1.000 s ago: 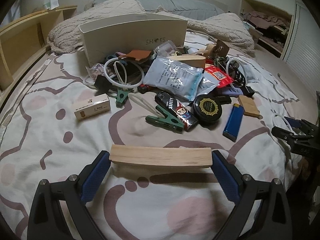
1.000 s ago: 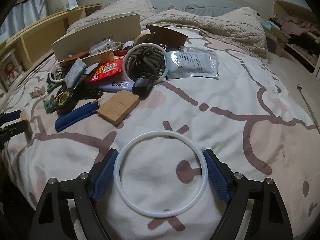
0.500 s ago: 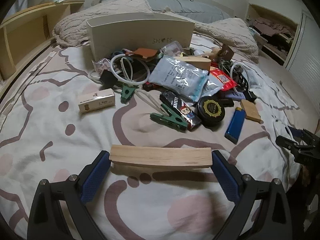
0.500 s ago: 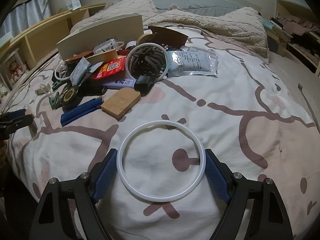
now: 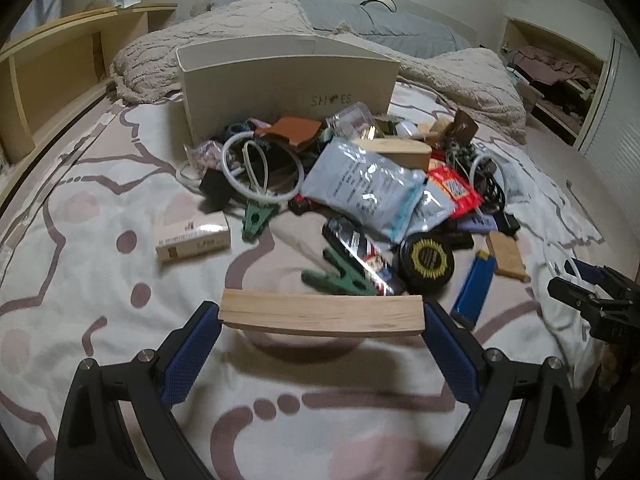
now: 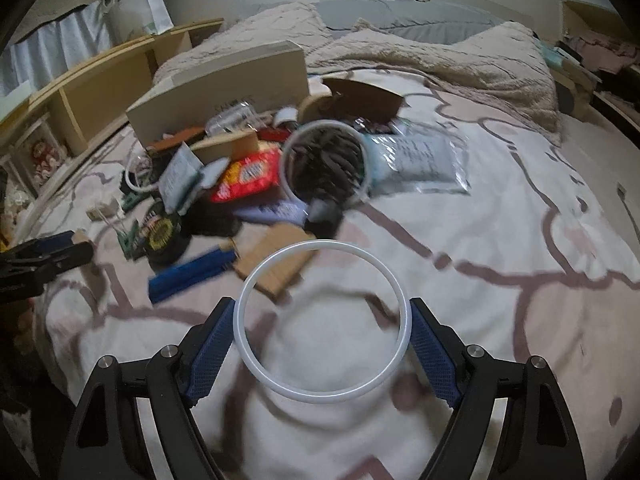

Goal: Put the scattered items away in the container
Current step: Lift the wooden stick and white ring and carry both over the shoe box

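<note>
My left wrist camera looks down along its fingers over the bed (image 5: 100,320) toward the container (image 5: 288,84), from close. My right wrist camera faces the same container (image 6: 224,88) from more to the right. Both share the pile and each other's gripper

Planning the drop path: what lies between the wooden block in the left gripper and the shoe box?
In the left wrist view, the cluttered pile: green clip, black round tin, silver pouch, white ring, between wooden block and shoe box.
</note>
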### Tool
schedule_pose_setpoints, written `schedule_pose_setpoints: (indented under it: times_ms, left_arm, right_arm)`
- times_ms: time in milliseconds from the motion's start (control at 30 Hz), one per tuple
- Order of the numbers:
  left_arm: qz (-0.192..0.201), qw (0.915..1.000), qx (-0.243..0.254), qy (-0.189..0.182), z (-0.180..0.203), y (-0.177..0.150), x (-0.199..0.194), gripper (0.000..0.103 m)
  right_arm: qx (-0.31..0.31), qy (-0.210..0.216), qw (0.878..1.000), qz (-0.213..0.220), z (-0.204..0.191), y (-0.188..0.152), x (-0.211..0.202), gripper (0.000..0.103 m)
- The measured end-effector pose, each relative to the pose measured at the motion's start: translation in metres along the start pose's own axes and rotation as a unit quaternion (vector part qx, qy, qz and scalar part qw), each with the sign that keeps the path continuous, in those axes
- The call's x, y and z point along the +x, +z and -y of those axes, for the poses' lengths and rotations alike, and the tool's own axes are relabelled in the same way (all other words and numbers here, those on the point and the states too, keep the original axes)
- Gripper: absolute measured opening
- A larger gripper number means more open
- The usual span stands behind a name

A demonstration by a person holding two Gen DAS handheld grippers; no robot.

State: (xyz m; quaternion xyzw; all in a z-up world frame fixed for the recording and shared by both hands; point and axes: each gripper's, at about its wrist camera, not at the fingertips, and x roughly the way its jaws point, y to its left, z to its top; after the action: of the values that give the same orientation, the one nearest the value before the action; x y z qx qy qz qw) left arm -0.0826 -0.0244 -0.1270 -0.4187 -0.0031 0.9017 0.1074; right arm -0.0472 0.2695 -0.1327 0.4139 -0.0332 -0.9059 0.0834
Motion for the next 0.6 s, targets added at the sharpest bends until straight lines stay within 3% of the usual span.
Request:
schedule_pose_setpoints:
  times_ms: [600]
  left_arm:
    - [0.080,0.9967,0.008,0.014,-0.008,0.096,0.006,0.100]
  right_arm:
    - [-0.059,0.047,0.997,0.035,-0.046,0.096,0.033,0.085]
